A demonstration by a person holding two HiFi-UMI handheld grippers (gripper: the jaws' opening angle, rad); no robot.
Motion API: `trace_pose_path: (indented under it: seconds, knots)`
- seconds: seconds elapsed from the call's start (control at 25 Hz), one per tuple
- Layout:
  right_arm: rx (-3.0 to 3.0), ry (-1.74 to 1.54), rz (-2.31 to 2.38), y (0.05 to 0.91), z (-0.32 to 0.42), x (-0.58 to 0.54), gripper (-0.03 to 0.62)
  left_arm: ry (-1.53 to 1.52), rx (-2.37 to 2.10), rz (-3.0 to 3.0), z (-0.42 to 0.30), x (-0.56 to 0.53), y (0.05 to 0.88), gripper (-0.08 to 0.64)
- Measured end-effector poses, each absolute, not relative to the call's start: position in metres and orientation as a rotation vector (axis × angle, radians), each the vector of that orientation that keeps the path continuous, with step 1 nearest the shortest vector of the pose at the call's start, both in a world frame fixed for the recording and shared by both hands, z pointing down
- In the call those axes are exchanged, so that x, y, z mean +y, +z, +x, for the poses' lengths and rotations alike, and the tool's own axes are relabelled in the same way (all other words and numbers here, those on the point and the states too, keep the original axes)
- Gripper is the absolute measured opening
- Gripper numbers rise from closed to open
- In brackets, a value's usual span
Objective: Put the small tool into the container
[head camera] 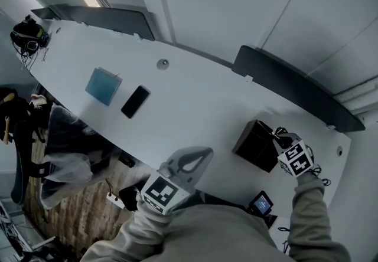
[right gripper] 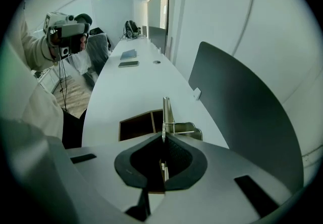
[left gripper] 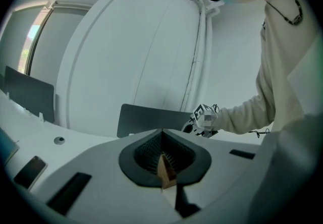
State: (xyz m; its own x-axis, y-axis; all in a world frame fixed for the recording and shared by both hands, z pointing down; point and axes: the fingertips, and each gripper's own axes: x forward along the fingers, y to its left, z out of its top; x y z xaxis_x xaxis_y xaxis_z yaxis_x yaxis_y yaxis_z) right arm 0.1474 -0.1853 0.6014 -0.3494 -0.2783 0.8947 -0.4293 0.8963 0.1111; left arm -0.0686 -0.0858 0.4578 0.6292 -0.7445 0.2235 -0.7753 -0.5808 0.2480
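My right gripper (right gripper: 163, 140) is shut on a small metal tool (right gripper: 166, 115) that sticks out past the jaw tips, with a folded lever (right gripper: 184, 128) at its side. The tool hangs just above the dark open container (right gripper: 136, 126), which has dividers inside. In the head view the right gripper (head camera: 279, 137) is at the container's (head camera: 255, 144) right edge, at the table's right end. My left gripper (head camera: 196, 156) hovers at the near table edge, left of the container, with its jaws together and nothing in them. The left gripper view shows the left gripper (left gripper: 162, 134) aimed across the table.
On the long white table (head camera: 195, 107), far to the left, lie a blue square item (head camera: 103, 85) and a black phone (head camera: 135, 101). A round grommet (head camera: 162, 64) sits near the back. Dark partition panels (head camera: 295, 87) line the far edge. Headphones (head camera: 26, 36) sit at the left end.
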Motion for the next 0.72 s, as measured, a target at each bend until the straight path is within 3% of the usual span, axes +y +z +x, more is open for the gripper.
trace_pose_path:
  seconds: [0.72]
  knots:
    - [-1.828,0.148,0.419,0.636,0.152,-0.18,0.021,0.167,-1.244,2.501,-0.083,-0.079,0.471,-0.005]
